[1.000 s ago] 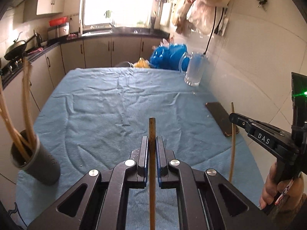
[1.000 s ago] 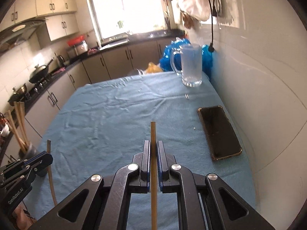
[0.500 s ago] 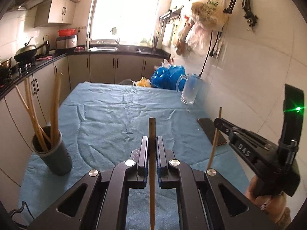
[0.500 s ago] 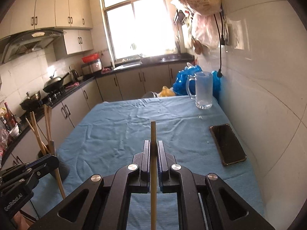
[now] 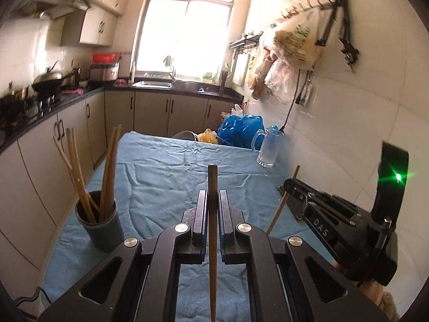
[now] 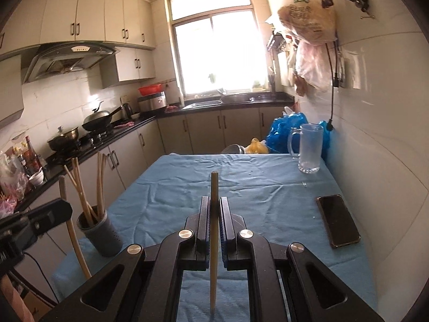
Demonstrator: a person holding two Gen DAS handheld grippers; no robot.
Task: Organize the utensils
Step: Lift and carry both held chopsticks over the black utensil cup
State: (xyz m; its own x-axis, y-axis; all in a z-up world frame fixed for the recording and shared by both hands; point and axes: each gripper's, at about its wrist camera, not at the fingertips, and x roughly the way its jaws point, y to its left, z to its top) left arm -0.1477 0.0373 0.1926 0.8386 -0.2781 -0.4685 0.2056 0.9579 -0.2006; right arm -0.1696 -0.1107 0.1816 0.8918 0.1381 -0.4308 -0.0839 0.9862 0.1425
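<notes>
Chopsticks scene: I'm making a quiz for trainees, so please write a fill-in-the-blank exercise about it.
1. The left gripper is shut on one ___.
2. The dark cup already holds several chopsticks and stands near the ___ edge of the blue tablecloth.
3. The phone lies flat on the cloth, screen ___.
4. Beyond the phone, by the wall, stands an upright glass ___.
The right gripper holds a chopstick too.

Missing words: chopstick; left; dark; mug
</notes>
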